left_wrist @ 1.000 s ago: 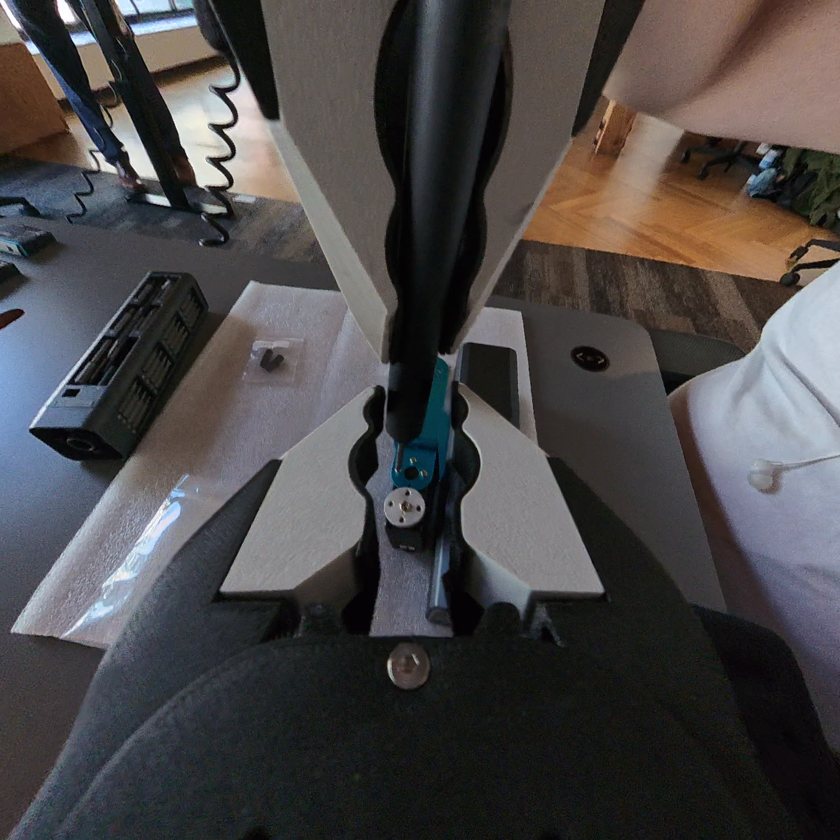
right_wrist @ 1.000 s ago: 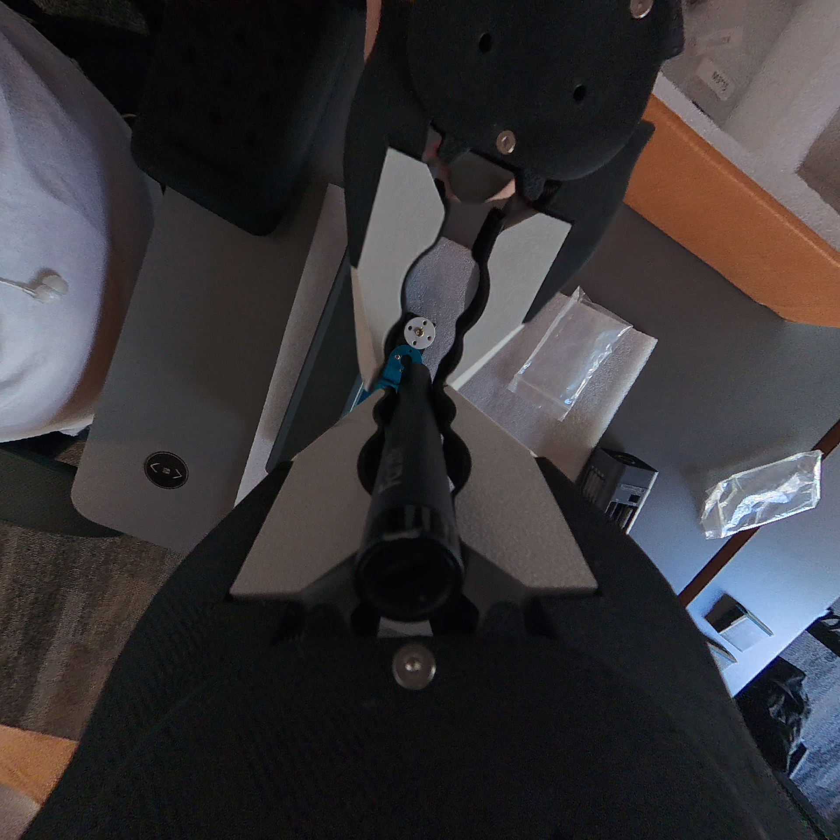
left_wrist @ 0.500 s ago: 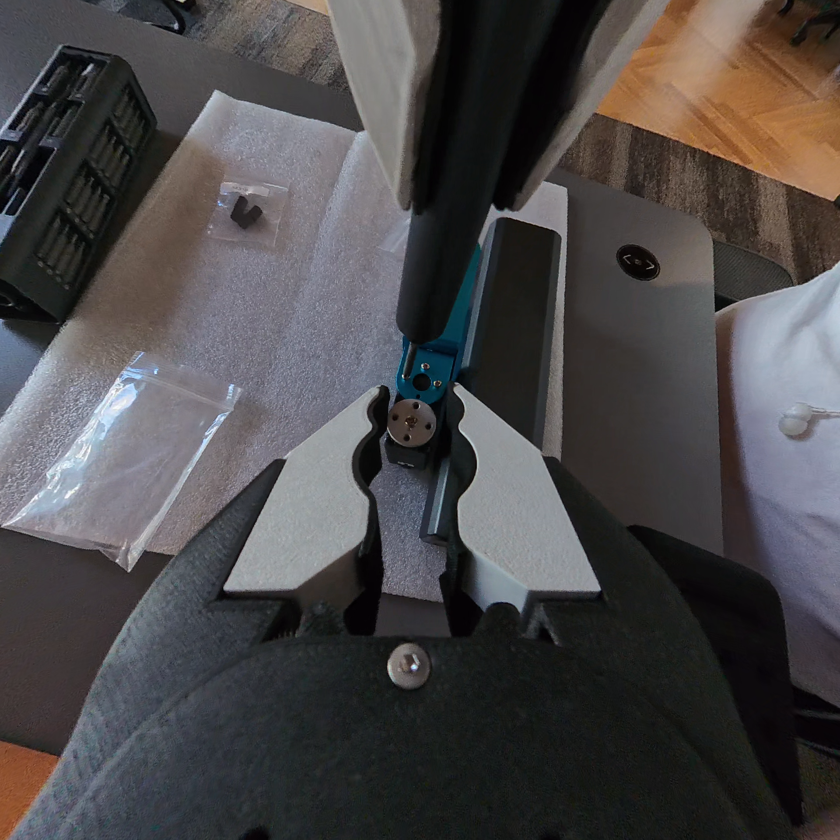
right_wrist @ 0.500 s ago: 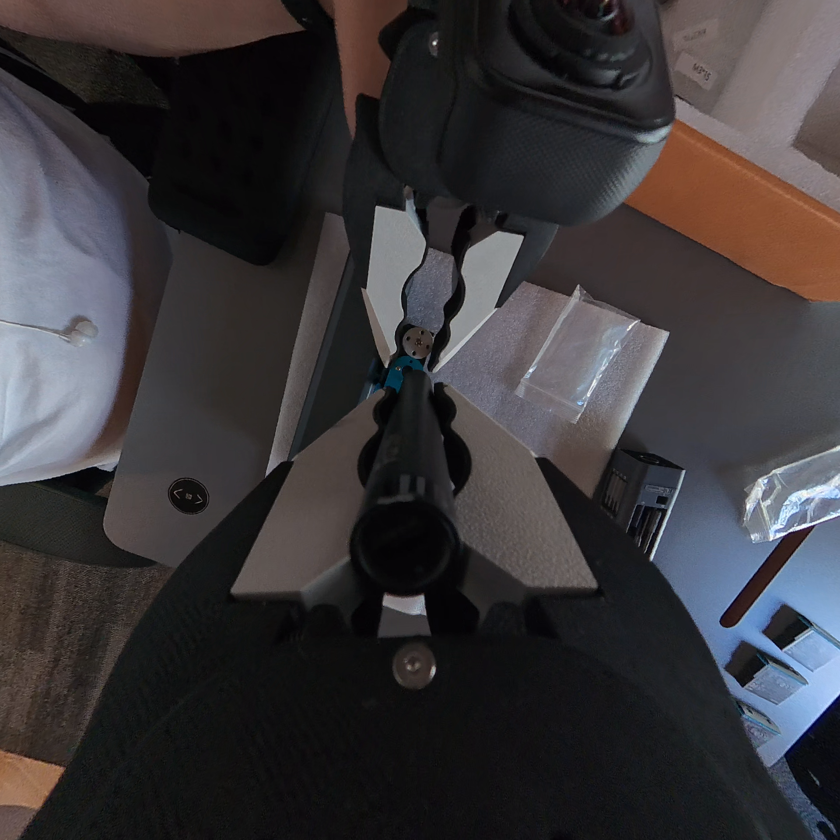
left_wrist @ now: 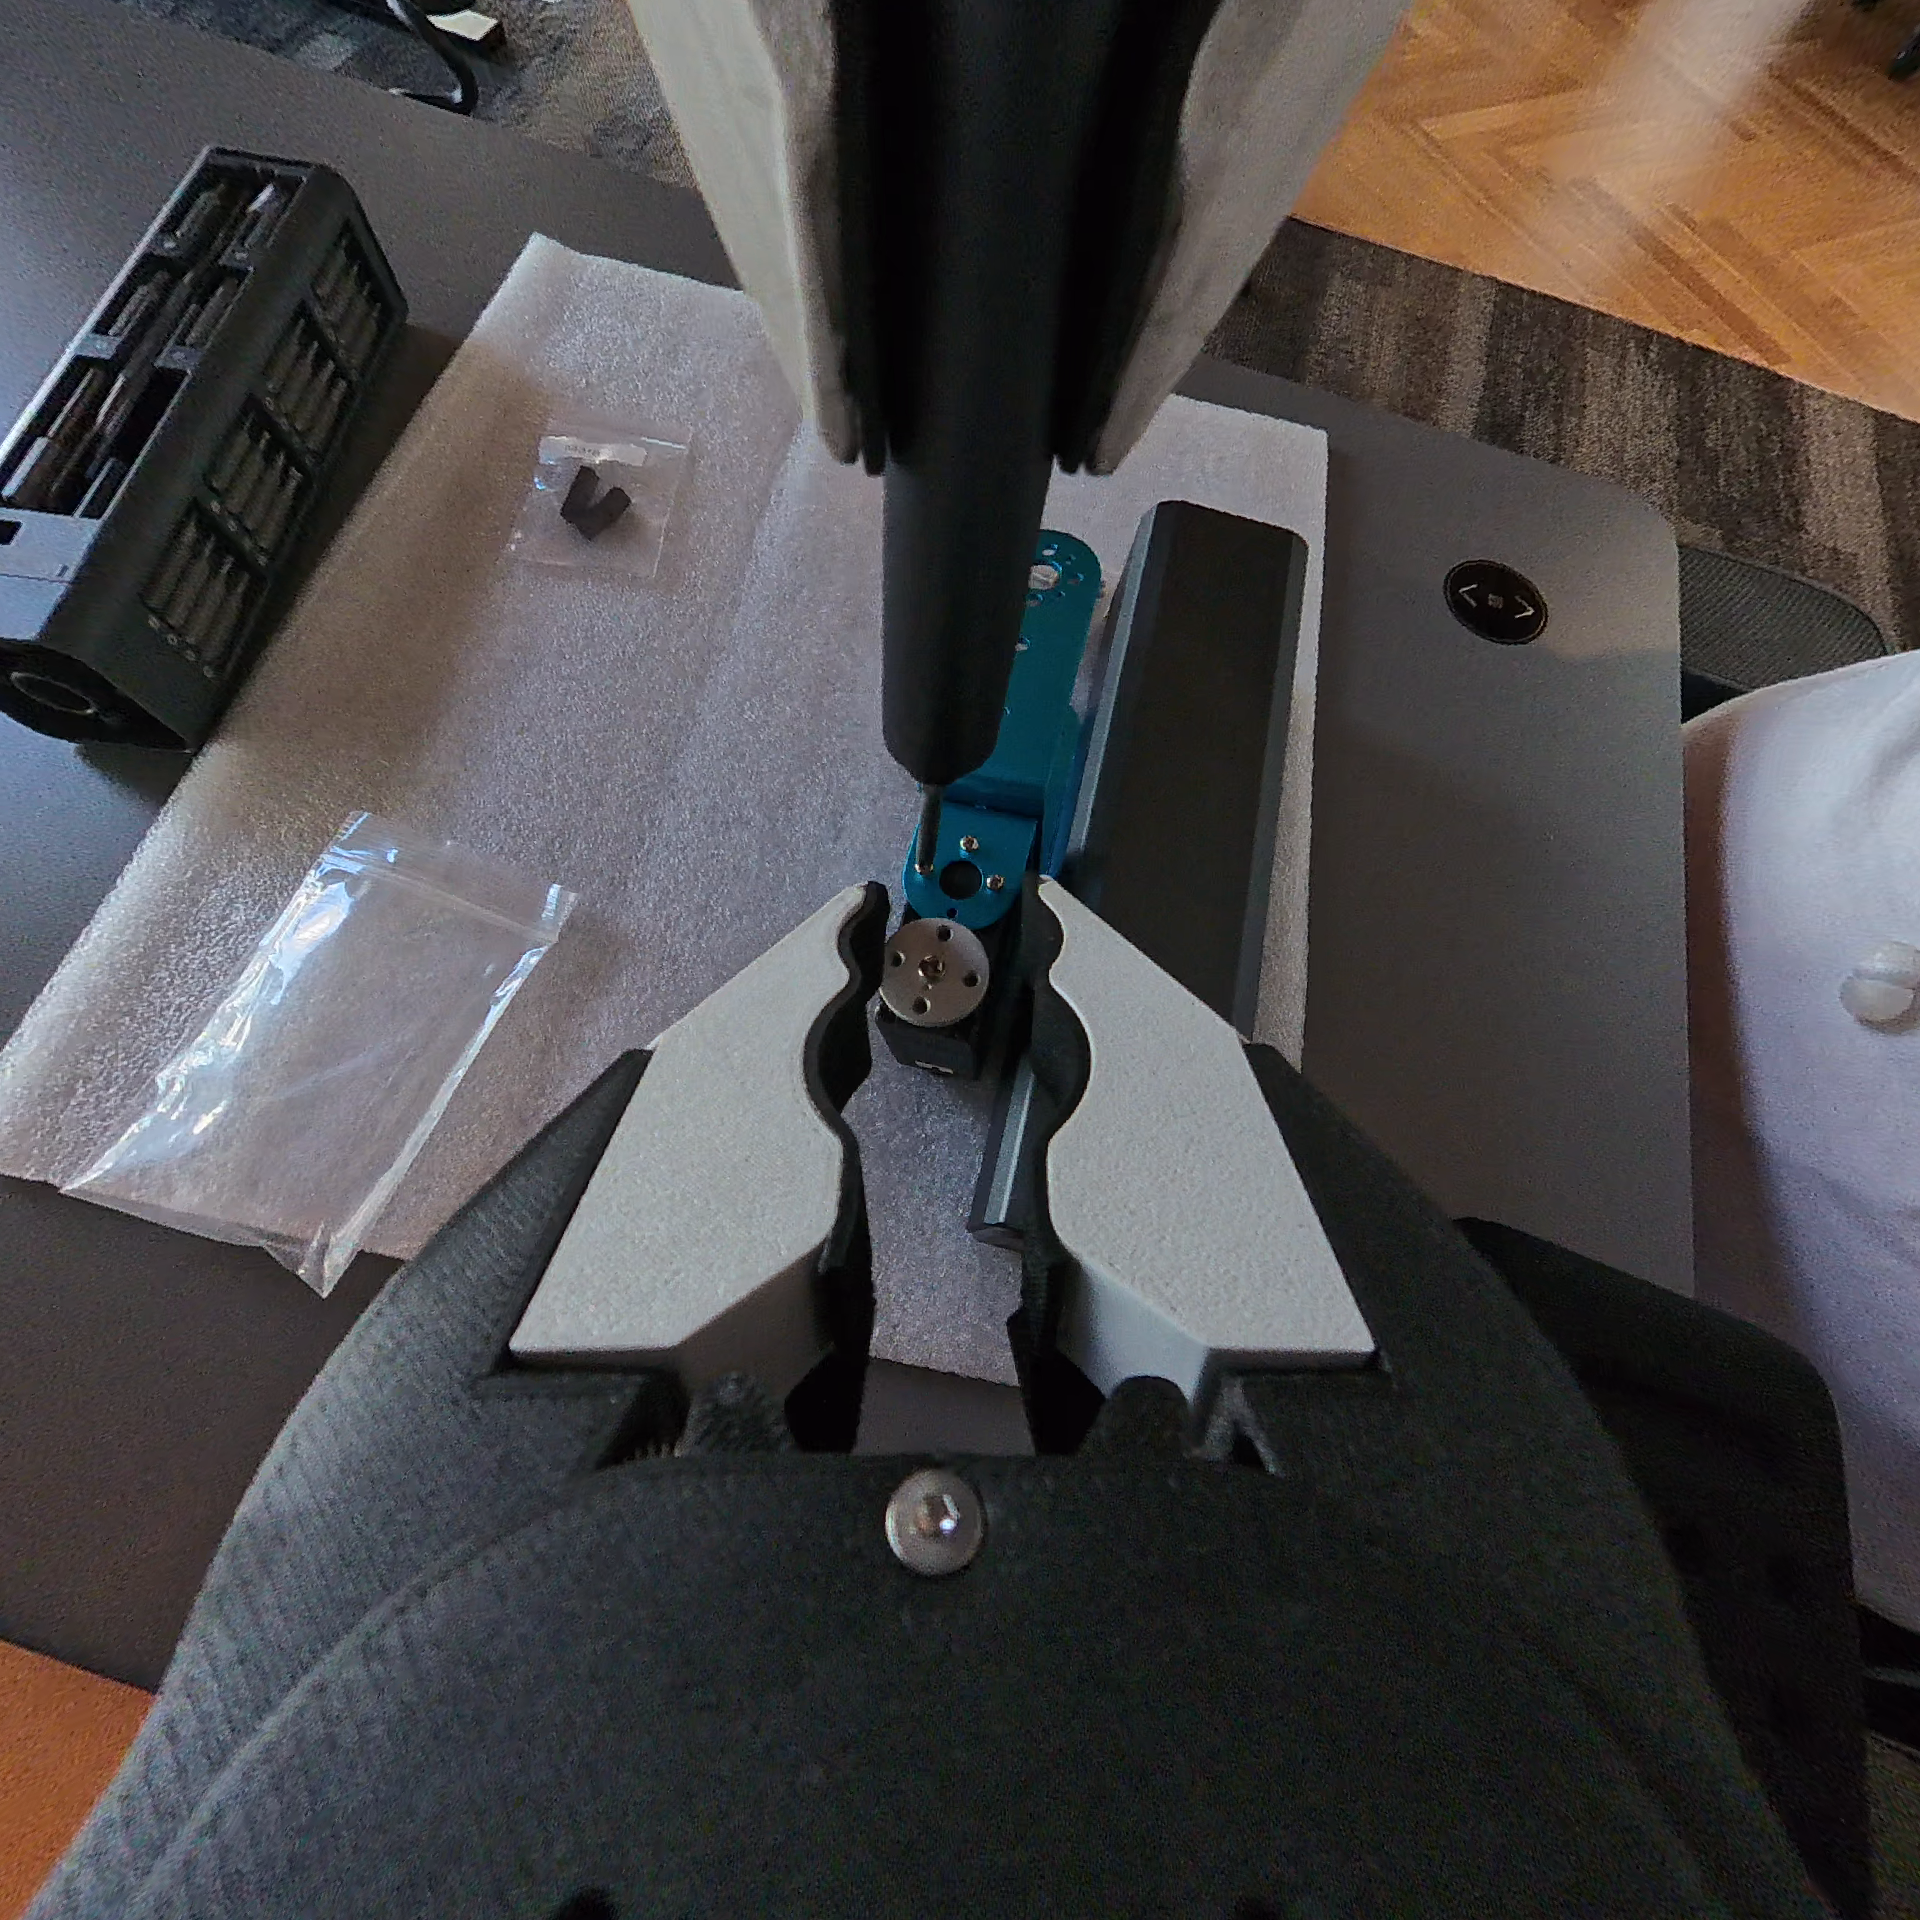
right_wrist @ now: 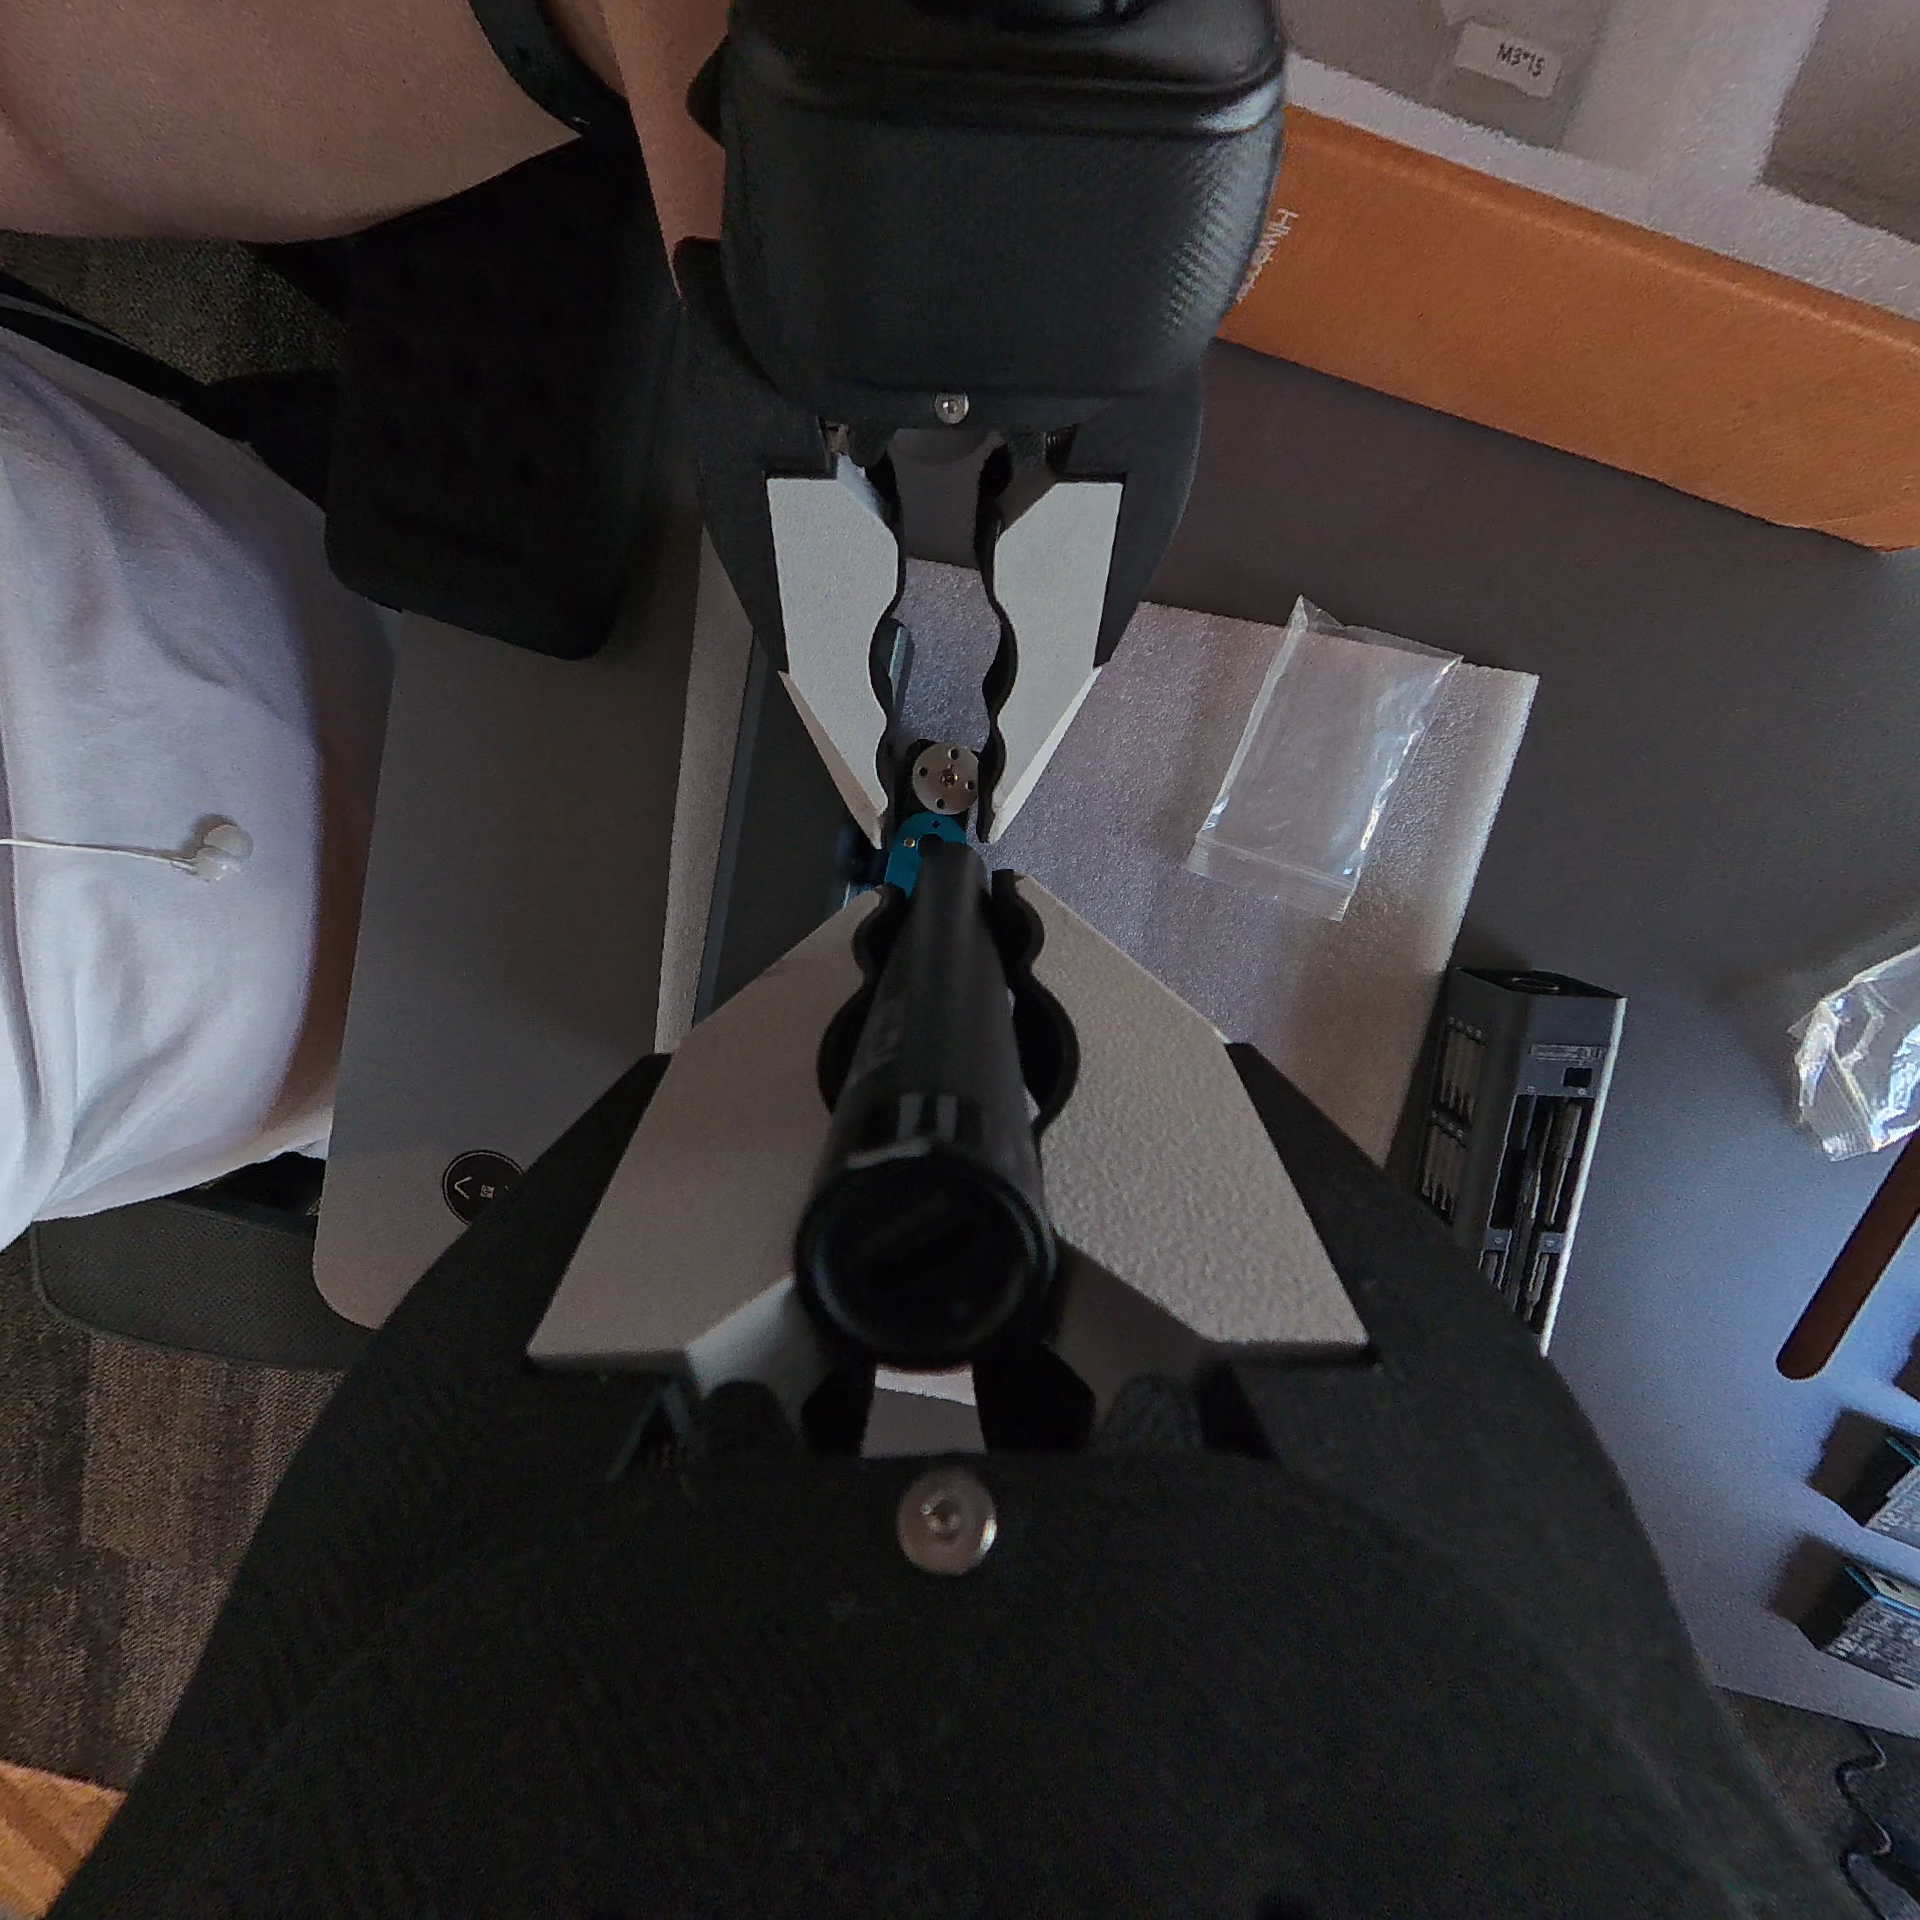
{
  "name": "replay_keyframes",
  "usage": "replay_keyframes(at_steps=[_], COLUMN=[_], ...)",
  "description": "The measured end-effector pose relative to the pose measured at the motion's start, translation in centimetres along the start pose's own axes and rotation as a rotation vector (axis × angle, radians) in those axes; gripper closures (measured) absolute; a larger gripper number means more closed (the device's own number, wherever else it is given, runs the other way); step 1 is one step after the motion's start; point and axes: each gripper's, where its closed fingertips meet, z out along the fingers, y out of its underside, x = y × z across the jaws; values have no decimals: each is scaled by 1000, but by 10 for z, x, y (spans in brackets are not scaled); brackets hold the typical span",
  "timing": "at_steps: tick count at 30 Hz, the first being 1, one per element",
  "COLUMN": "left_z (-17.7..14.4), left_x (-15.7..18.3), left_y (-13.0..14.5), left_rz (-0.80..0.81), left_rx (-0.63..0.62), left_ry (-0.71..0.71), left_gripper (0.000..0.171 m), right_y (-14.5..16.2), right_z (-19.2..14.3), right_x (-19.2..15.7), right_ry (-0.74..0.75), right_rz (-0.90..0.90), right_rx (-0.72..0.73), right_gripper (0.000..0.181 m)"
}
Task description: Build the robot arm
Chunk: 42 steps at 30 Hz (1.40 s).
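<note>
My left gripper (left_wrist: 951, 914) is shut on a small black servo (left_wrist: 935, 1029) with a silver round horn (left_wrist: 928, 971), held at the fingertips over white foam. A blue metal bracket (left_wrist: 982, 852) sits on the servo's far end. My right gripper (right_wrist: 940, 904) is shut on a black electric screwdriver (right_wrist: 925, 1091). It comes in from the top of the left wrist view (left_wrist: 961, 582), its thin bit touching a screw on the bracket. The right wrist view shows the left gripper (right_wrist: 940, 821) facing mine, with the horn (right_wrist: 945, 779) and bracket (right_wrist: 914, 844) between us.
A foam sheet (left_wrist: 623, 675) covers the dark desk. On it lie a clear empty bag (left_wrist: 312, 1039), a small bag with black parts (left_wrist: 597, 499) and a long dark case (left_wrist: 1184, 779). A black bit-set case (left_wrist: 177, 447) stands left. A person in white (left_wrist: 1818, 1039) sits right. My hands' fingertips stand some 8 cm from each other. The black bit-set case (left_wrist: 177, 447) is about 20 cm from both grippers' fingertips. The right camera catches it too, in the right wrist view (right_wrist: 1482, 1169).
The left gripper has risen and tilted down, and the servo now sits at its fingertips instead of deep between the fingers. The screwdriver stays on the bracket, and its bit now shows.
</note>
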Motion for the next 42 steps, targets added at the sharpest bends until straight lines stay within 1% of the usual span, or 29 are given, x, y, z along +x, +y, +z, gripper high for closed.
replay_keyframes(at_steps=[5,10,11,13,19,23,34,38,42], left_z=[-1,3,4,5,5,5,6,4,-3], left_x=[-2,5,5,2,2,1,4,8,4], left_y=[-1,-2,-2,-3,-2,-3,-5,-3,-1], left_rz=[20,-21,-31,-56,-18,-61,-25,-38,-45], left_rx=[6,9,11,7,-15,-13,-8,13,37], left_ry=[-21,69,82,82,19,-8,-136,-107,-115], left_gripper=[142,140,141,149,149,149,150,150,151], right_y=[2,4,3,3,3,1,-1,-1,0], right_z=[0,-1,0,0,0,0,1,0,0], right_x=[1,1,1,1,1,3,0,-4,-5], right_ry=[5,7,7,7,42,83,53,52,80], right_rz=[14,25,29,40,120,163,139,143,154], right_rx=[-12,-20,-20,-24,-36,-48,-56,-42,-43], right_gripper=[163,163,163,163,163,162,162,162,162])
